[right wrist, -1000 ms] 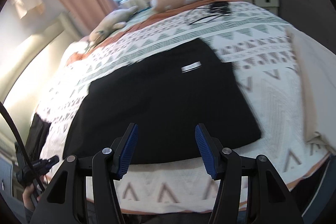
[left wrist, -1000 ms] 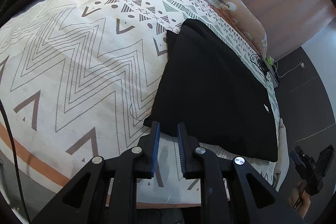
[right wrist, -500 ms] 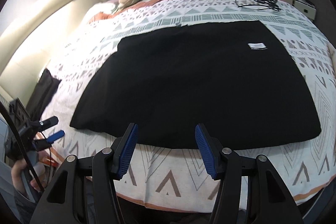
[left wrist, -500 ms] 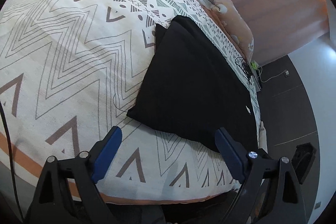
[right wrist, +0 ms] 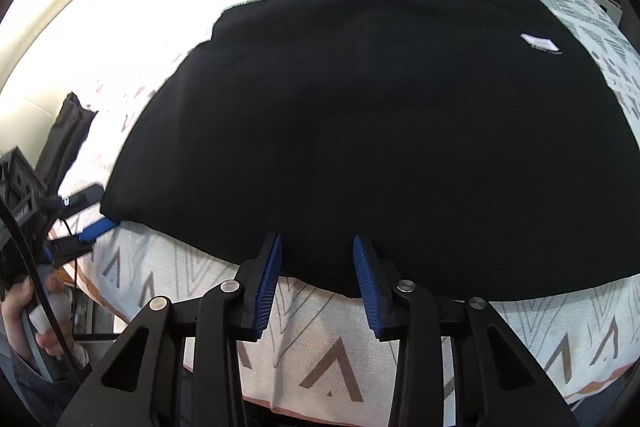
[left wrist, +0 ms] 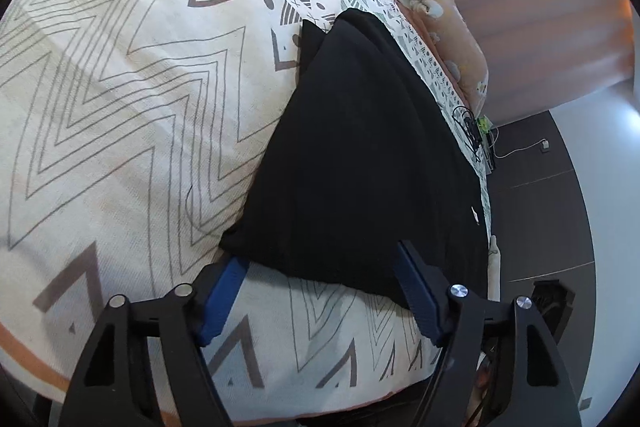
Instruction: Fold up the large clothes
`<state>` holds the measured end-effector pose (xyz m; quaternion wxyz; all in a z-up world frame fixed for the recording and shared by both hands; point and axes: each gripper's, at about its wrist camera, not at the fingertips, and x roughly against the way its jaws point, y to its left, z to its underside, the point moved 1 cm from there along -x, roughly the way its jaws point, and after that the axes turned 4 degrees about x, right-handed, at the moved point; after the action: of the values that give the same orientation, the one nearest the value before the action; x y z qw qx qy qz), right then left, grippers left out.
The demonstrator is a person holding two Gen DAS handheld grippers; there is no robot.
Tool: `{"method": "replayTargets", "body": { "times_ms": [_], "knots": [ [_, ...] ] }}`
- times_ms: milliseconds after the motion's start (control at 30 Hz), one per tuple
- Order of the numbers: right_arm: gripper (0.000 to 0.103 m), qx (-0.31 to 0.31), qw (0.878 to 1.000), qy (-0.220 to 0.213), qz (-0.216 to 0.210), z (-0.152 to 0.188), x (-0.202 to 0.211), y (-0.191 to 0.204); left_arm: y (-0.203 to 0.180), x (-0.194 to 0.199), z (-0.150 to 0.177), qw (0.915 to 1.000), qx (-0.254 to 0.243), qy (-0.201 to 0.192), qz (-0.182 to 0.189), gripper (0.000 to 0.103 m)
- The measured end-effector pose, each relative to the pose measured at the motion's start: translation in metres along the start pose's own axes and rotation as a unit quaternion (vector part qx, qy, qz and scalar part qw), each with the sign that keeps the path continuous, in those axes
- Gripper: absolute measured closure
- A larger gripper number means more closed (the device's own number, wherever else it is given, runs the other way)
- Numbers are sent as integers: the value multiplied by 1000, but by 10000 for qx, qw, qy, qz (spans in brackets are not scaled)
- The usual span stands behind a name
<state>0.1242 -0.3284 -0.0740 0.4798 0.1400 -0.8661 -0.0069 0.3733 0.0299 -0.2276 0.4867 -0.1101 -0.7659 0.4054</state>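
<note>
Black garment [right wrist: 380, 131] lies flat on the bed [left wrist: 120, 107], partly folded. Left claw [left wrist: 320, 267] apart, narrowing, straddling its 7 o'clock corner; right claw [right wrist: 316, 259] apart, closing over the near hem, not pinching. Next: clamp both, lift, fold toward 12.

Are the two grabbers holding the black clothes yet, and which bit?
Not yet. The left gripper and the right gripper, jaws just closing, both stand open around the near hem of the black garment, with no pad pressing it.
</note>
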Motion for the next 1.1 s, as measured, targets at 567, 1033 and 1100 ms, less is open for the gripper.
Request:
{"method": "replayTargets", "body": {
  "times_ms": [567,1033,1100],
  "knots": [
    [85,-208,9992,-16,329,-70,-53,-4,-7,-23,-26,9991,-103,-163,-380,50],
    [85,-319,9979,-141,554,-149,-102,-21,-10,-22,-21,9963,30,-365,-772,55],
    [85,-329,9977,-186,569,-162,-107,-26,-11,-23,-21,9962,72,-362,-791,55]
  ]
}}
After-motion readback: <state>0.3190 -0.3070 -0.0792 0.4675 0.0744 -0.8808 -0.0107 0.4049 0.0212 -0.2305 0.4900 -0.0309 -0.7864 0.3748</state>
